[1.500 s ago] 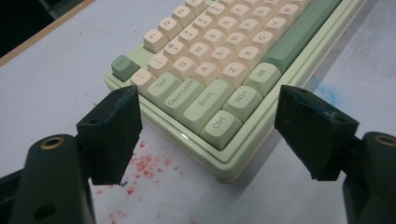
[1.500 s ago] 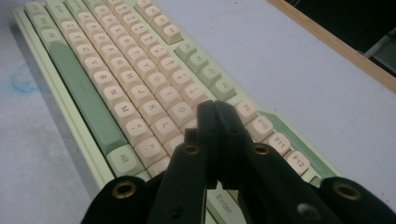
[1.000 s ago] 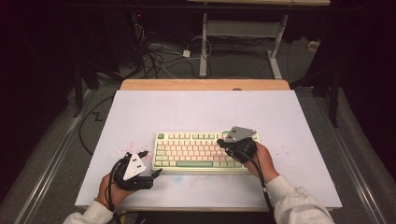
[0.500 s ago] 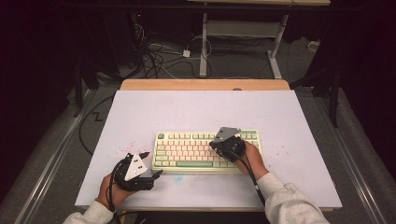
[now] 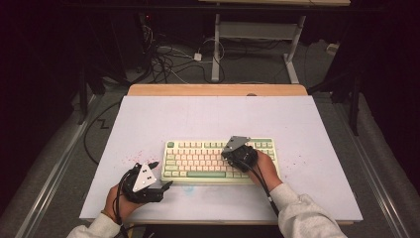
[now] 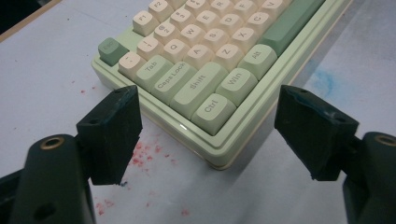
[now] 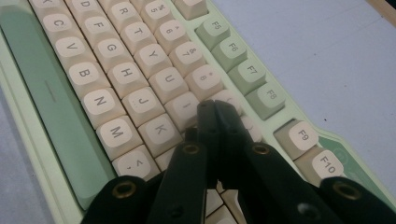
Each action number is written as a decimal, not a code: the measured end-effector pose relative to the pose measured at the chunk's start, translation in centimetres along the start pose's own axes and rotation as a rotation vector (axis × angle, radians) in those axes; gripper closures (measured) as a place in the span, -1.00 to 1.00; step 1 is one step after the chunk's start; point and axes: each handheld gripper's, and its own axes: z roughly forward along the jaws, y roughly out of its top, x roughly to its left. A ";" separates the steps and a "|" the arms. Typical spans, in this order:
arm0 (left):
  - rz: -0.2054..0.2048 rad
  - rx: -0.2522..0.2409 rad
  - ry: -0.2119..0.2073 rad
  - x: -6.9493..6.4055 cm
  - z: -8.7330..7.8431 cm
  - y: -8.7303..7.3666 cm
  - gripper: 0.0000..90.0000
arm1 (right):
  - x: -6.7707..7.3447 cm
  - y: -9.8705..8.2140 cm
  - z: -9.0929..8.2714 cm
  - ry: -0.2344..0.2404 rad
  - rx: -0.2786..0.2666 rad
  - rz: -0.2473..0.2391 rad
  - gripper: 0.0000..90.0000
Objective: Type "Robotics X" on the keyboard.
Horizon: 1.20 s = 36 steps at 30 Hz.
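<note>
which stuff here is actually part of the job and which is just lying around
In the job:
- keyboard, with the shut right gripper tips over its keys, near I and O
- left gripper, open, at the keyboard's Ctrl corner, holding nothing

Just there:
- red specks and a blue smudge on the table
- cables on the floor behind

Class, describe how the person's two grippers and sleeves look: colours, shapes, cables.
Both the left gripper and the right gripper are black, each topped by a grey three-cornered plate, with a black cable trailing back. The jaws are black with blocky pads and brass-coloured rivets. The sleeves are light grey.
</note>
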 end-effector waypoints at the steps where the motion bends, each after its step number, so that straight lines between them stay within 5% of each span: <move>1: -0.001 0.001 0.001 0.0 0.0 0.0 -0.50 | -0.1 -0.1 -0.1 0.003 -0.013 0.004 1.00; 6: 0.006 0.000 0.005 0.0 0.1 0.0 -0.50 | -0.4 -0.3 -1.0 0.005 -0.066 0.044 1.00; 28: 0.005 0.002 0.005 0.0 0.2 0.2 -0.50 | -0.1 -0.9 -3.6 -0.015 -0.183 0.058 0.86; 33: 0.005 0.001 0.008 0.0 0.1 0.2 -0.50 | 0.0 -1.1 -4.2 -0.024 -0.200 0.062 0.59; 36: -0.001 -0.014 0.012 0.1 0.0 0.3 -0.50 | 0.1 -1.2 -4.7 -0.028 -0.227 0.069 0.16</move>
